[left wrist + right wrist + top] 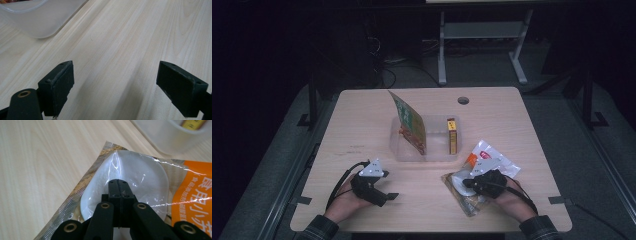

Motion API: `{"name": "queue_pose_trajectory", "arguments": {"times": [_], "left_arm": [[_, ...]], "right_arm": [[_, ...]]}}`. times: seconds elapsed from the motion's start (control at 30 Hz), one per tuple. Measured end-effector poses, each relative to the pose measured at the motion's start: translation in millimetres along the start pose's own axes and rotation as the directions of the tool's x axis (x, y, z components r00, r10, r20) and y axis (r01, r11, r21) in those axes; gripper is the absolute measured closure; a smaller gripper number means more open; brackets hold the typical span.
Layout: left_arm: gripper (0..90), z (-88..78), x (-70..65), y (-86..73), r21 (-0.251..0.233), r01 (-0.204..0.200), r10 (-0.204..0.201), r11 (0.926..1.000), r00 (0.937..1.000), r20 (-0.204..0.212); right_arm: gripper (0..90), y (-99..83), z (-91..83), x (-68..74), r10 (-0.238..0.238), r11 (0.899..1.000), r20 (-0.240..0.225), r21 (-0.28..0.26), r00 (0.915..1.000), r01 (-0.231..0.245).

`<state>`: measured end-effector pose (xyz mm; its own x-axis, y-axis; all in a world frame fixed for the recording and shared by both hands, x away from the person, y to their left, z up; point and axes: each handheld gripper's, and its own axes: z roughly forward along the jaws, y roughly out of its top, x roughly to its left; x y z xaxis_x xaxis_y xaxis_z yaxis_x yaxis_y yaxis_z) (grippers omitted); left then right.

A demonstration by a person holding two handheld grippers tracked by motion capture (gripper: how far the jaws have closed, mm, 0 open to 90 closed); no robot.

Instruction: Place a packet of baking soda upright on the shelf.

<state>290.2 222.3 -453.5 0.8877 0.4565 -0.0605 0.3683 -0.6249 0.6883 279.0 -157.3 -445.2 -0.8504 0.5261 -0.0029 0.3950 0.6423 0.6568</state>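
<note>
Down at the worktop's (362,125) near right, the right gripper (117,185) has its jaws closed tight, resting over the clear packet (130,182); whether any film is pinched, hard to tell. Best lift low and clear the tub (432,152) rim. Left gripper (116,87) waits, jaws wide, empty. Packet label is cut off

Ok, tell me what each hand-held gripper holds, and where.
Left hand-held gripper: open, nothing held. Right hand-held gripper: shut over the clear plastic packet; an actual pinch of film cannot be told.
</note>
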Motion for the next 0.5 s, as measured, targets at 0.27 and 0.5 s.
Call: {"name": "queue_pose_trajectory", "arguments": {"times": [0.27,0.5], "left_arm": [[14.3,-0.1,0.5,0.6,0.010,-0.013,0.013,0.9999,0.9999,0.004],[14.3,2.1,-1.5,1.7,0.008,-0.009,0.008,0.9999,0.9999,0.013]], "right_arm": [[90.0,14.1,11.3,17.7,-0.069,0.998,-0.042,0.004,0.9967,0.069],[90.0,24.1,19.1,27.8,-0.092,0.996,-0.083,0.007,0.9922,0.093]]}}
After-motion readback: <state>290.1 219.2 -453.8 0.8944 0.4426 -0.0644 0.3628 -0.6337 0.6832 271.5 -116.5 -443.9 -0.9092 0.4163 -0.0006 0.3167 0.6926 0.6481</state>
